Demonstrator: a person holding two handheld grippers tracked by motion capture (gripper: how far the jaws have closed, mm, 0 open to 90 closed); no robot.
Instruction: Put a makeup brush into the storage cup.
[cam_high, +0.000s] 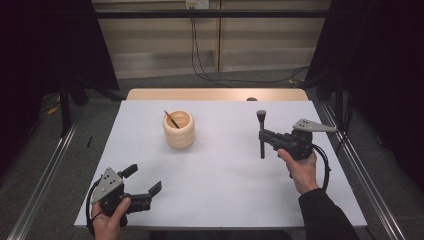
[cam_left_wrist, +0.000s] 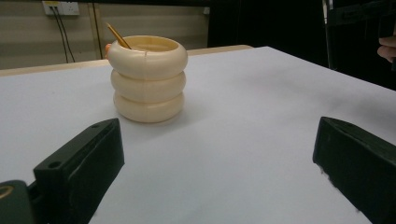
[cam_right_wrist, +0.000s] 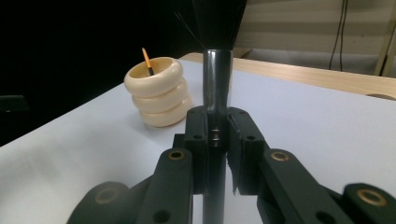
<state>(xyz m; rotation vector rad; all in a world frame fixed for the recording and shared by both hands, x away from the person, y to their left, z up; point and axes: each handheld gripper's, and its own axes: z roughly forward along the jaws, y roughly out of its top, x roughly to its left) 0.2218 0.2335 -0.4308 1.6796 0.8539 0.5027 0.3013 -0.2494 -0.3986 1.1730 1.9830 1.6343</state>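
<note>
Black brush (cam_high: 261, 131) clamped upright in right gripper (cam_high: 263, 136); left gripper (cam_high: 142, 180) spread, empty. Carry level to holder (cam_high: 179, 130) at frame centre, lower straight in.

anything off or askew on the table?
Nothing stands out. The cream ringed holder stands upright with a thin brush leaning inside. The right tool grips the black makeup brush upright, bristles up. No spills or damage.
</note>
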